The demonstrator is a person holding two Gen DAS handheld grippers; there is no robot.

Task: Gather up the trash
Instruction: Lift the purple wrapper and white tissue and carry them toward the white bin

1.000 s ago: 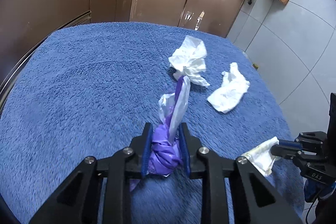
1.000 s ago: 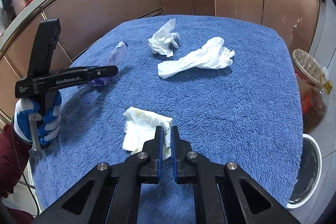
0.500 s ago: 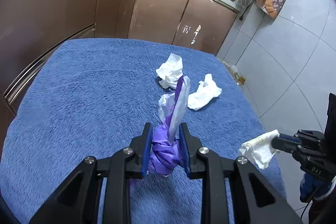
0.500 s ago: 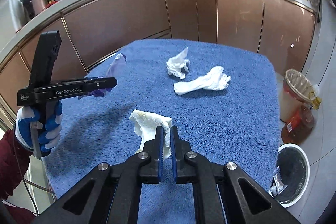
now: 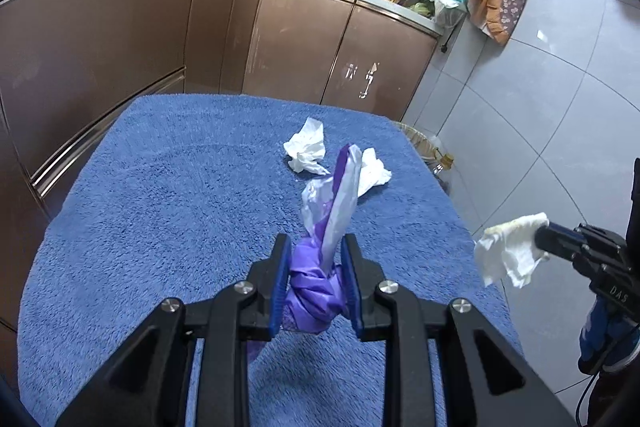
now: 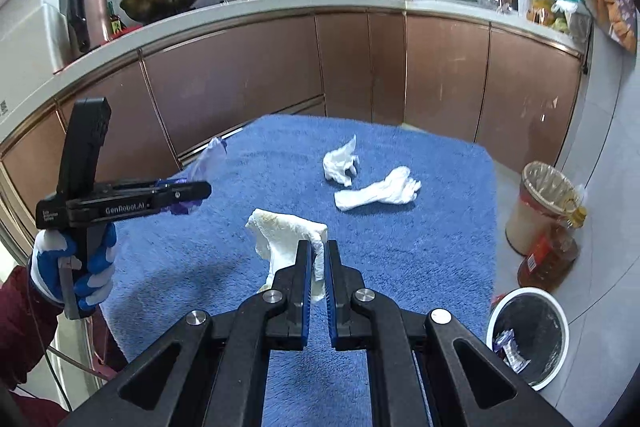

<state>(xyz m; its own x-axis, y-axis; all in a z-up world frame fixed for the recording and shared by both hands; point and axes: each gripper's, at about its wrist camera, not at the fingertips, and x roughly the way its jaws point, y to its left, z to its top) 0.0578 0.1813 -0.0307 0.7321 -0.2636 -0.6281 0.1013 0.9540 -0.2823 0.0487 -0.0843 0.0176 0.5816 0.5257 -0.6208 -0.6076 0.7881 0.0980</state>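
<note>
My left gripper [image 5: 314, 259] is shut on a knotted purple plastic bag [image 5: 320, 267] and holds it above the blue towel-covered table [image 5: 180, 195]. My right gripper [image 6: 317, 259] is shut on a crumpled white tissue [image 6: 286, 237], lifted off the table; it also shows in the left wrist view [image 5: 510, 253]. Two more white tissues lie on the far part of the table: a crumpled one [image 6: 340, 165] and a long twisted one [image 6: 378, 191]. The left gripper and bag also appear in the right wrist view [image 6: 188, 193].
A white-rimmed bin with a black liner [image 6: 528, 337] stands on the floor right of the table. A lined basket [image 6: 538, 211] and an oil bottle [image 6: 554, 251] stand beside it. Brown kitchen cabinets [image 6: 360, 67] run behind the table.
Both grippers have risen well above the table with their loads. The white tissue has left the towel and now hangs in the right gripper.
</note>
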